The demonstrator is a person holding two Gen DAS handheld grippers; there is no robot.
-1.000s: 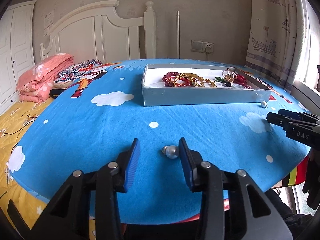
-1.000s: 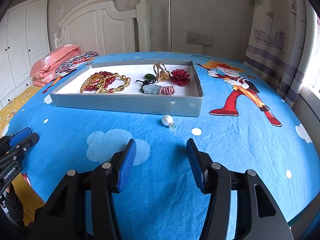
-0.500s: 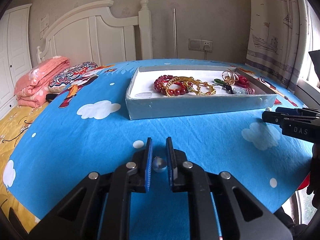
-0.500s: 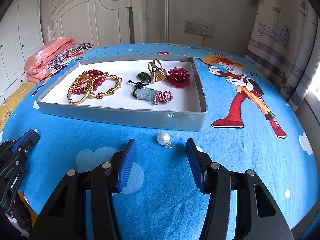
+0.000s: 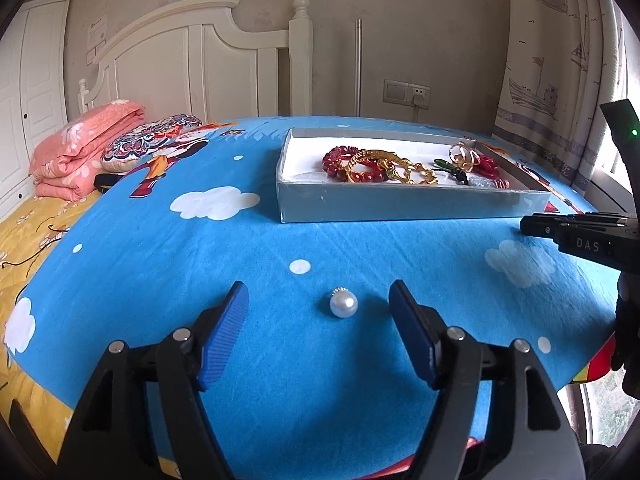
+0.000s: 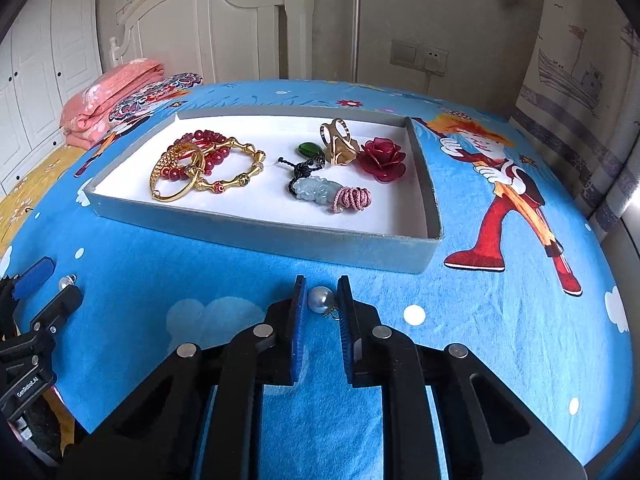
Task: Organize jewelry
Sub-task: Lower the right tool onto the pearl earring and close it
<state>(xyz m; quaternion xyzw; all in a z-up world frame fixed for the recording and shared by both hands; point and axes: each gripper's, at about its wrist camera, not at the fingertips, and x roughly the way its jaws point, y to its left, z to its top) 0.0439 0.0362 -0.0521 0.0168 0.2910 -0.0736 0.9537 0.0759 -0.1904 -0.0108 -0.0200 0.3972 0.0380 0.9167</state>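
A white pearl earring [image 5: 343,306] lies on the blue bedspread between the fingers of my left gripper [image 5: 319,292]. Its jaws are opening, wide apart, with neither pad touching the pearl. A second pearl earring [image 6: 320,299] sits just in front of the grey tray [image 6: 260,236]. My right gripper [image 6: 321,282] is closing on it, and both blue pads press its sides. The tray holds red bead and gold bracelets [image 6: 200,168], a jade pendant [image 6: 316,190], a gold ring [image 6: 338,144] and a red rose [image 6: 382,158].
The bedspread [image 5: 160,260] drops off at its near edge in both views. A pink folded quilt [image 5: 80,140] and a patterned pillow [image 5: 152,140] lie far left by the white headboard. Curtains hang at the right. The right gripper's tip [image 5: 536,226] reaches in from the right.
My left gripper closed around its pearl, then opened wide, leaving the pearl on the cloth. My right gripper moved up to the other pearl and closed on it.
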